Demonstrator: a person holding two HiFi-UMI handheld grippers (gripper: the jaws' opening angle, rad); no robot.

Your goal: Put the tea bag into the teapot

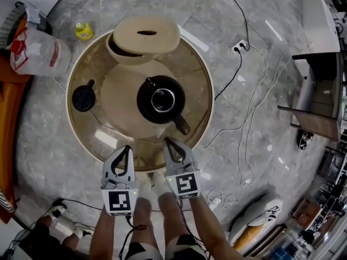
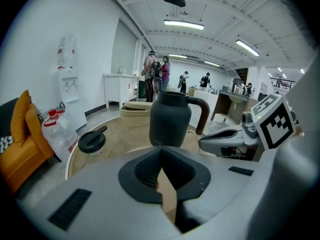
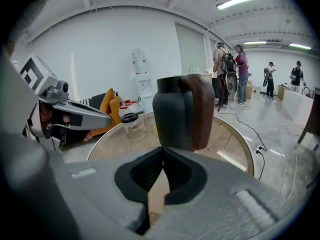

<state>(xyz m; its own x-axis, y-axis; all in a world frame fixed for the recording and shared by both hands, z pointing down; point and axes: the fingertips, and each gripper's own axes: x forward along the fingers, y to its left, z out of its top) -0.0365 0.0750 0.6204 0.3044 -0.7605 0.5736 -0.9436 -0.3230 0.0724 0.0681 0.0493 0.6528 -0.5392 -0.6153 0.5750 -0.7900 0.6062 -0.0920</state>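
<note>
A black teapot (image 1: 161,99) stands open-topped on the round mat in the middle of the glass table (image 1: 198,85), its brown handle (image 1: 181,124) turned toward me. I see no tea bag in any view. My left gripper (image 1: 126,147) and right gripper (image 1: 168,141) hover side by side over the table's near rim, both shut and empty. In the left gripper view the teapot (image 2: 170,119) rises just beyond the closed tips of the left gripper (image 2: 161,148). In the right gripper view the teapot (image 3: 177,114) fills the centre beyond the right gripper (image 3: 163,149).
A small jar with a black lid (image 1: 83,97) sits on the table's left side. A beige round basket (image 1: 142,37) with a shifted lid stands at the far edge. A plastic bag (image 1: 38,52) and orange sofa (image 1: 8,107) lie left; cables (image 1: 244,118) trail on the floor right.
</note>
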